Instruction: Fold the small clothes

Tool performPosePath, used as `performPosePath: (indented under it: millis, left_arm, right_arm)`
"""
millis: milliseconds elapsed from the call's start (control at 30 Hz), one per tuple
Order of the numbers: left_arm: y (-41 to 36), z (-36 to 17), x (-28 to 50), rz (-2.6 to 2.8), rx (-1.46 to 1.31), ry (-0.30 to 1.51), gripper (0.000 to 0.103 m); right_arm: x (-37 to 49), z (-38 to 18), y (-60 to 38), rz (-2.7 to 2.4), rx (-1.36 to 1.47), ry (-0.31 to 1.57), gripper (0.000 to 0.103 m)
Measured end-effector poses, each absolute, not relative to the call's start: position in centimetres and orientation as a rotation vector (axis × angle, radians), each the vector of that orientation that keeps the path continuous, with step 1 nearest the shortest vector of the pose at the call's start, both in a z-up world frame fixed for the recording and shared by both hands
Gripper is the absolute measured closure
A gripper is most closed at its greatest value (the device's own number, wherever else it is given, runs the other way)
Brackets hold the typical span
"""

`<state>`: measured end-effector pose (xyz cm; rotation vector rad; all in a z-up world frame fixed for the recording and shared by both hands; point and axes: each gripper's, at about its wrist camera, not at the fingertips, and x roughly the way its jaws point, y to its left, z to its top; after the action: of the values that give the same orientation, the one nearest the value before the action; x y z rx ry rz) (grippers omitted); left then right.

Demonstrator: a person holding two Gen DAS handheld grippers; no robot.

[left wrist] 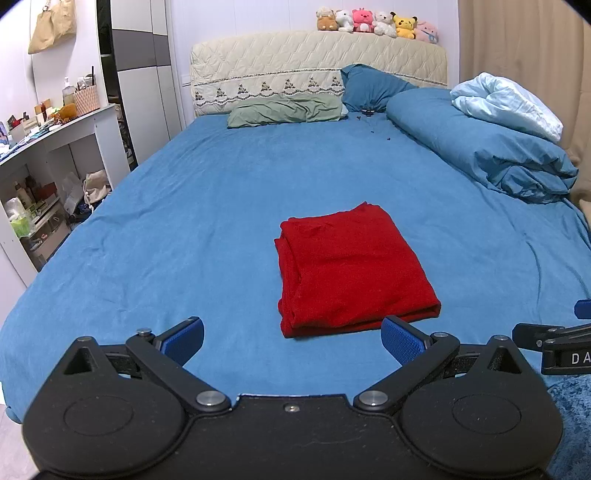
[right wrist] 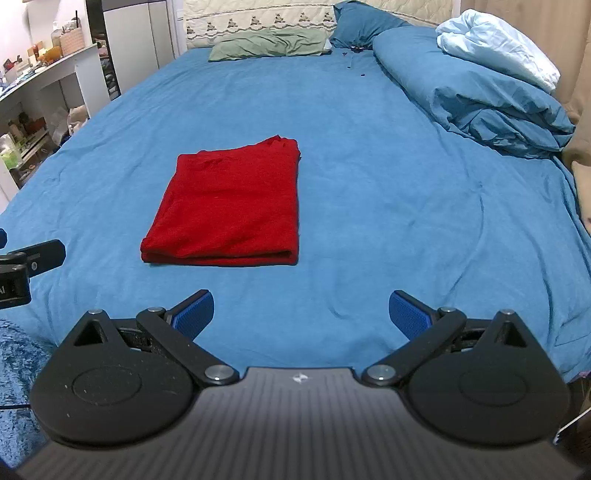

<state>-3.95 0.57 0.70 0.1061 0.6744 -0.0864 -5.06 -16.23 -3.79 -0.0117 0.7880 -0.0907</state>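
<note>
- The red garment [left wrist: 351, 269] is seen folded into a neat rectangle on the blue bed [left wrist: 184, 221], its long axis running away from the tools.
- The left tool [left wrist: 291, 341] is held wide open and empty, the near edge just ahead and slightly right.
- The right tool [right wrist: 301, 314] is likewise spread, empty; the garment lies forward-left, farther off.
- Folding is probably finished.

We see a bed with a blue sheet [left wrist: 184, 206]. At its head: green pillow [left wrist: 284, 110], blue pillow [left wrist: 369, 88], quilted headboard [left wrist: 317, 55] with plush toys [left wrist: 376, 22] on top. Blue duvet [left wrist: 491, 147] bunched along the right, white blanket [left wrist: 509, 103] on it. Cluttered white shelf [left wrist: 55, 129] on the left.
</note>
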Motion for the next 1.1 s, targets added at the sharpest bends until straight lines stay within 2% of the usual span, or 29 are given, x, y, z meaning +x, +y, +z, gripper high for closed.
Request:
performPosePath:
  millis: [1100]
  left_arm:
    - [0.65,0.86,-3.90,-0.096,0.101,0.661,0.000]
  right_arm:
    - [-4.97,-4.03,-15.91,-0.089,-0.003,0.792,0.000]
